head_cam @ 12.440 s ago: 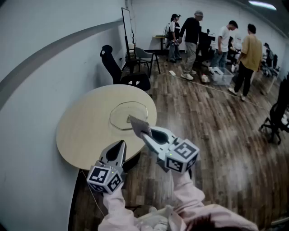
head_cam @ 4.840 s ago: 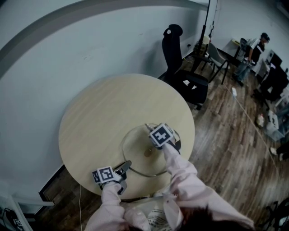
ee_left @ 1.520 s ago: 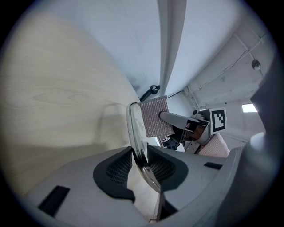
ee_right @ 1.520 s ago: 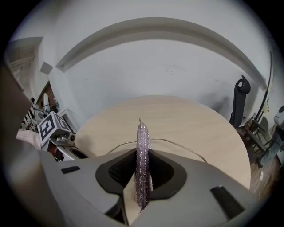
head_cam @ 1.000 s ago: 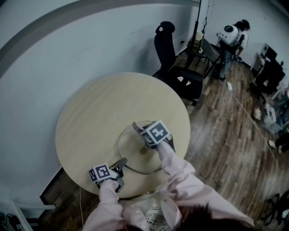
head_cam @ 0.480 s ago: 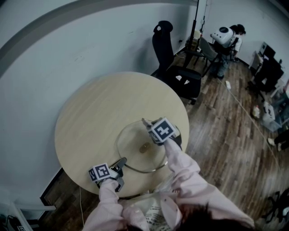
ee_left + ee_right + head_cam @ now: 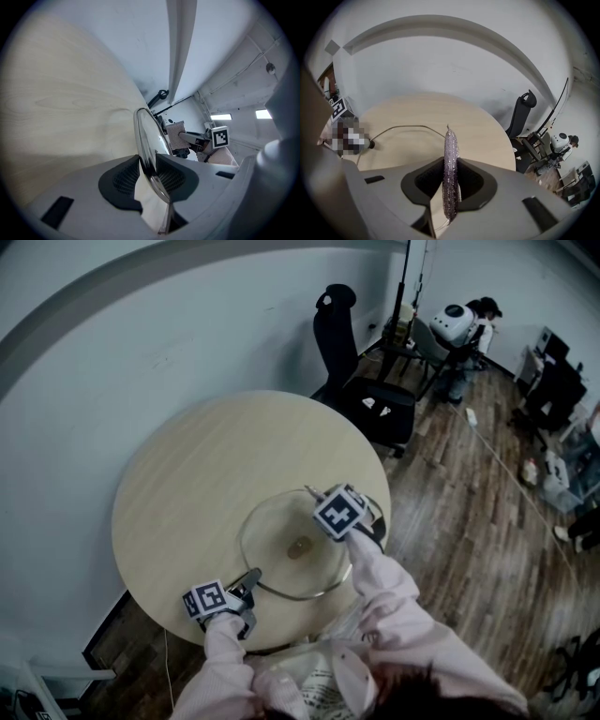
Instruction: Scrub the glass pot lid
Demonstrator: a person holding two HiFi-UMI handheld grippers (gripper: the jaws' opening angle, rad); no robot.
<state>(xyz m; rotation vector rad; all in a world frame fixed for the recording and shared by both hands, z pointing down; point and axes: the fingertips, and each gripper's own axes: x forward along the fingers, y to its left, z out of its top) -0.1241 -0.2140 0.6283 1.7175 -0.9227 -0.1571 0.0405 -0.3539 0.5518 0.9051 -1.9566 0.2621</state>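
The glass pot lid [image 7: 281,526] lies flat on the round wooden table [image 7: 187,484], its knob [image 7: 300,547] at the middle. My left gripper [image 7: 250,577] is shut on the lid's near-left metal rim; in the left gripper view the rim [image 7: 146,140] runs edge-on between the pads of the left gripper [image 7: 150,168]. My right gripper [image 7: 319,498] hovers over the lid's far right part, shut on a flat purple-grey scrub pad [image 7: 450,159]. In the right gripper view the pad stands edge-on in the right gripper [image 7: 450,180], with the lid's rim [image 7: 408,126] beyond.
A black office chair [image 7: 361,399] stands just past the table's far right edge. The grey wall curves behind the table. A person [image 7: 473,320] is at the back right on the wooden floor [image 7: 469,521].
My right gripper has carried the scrub pad to the right across the lid, from near the knob toward the far right rim. The left gripper has kept still on the rim.
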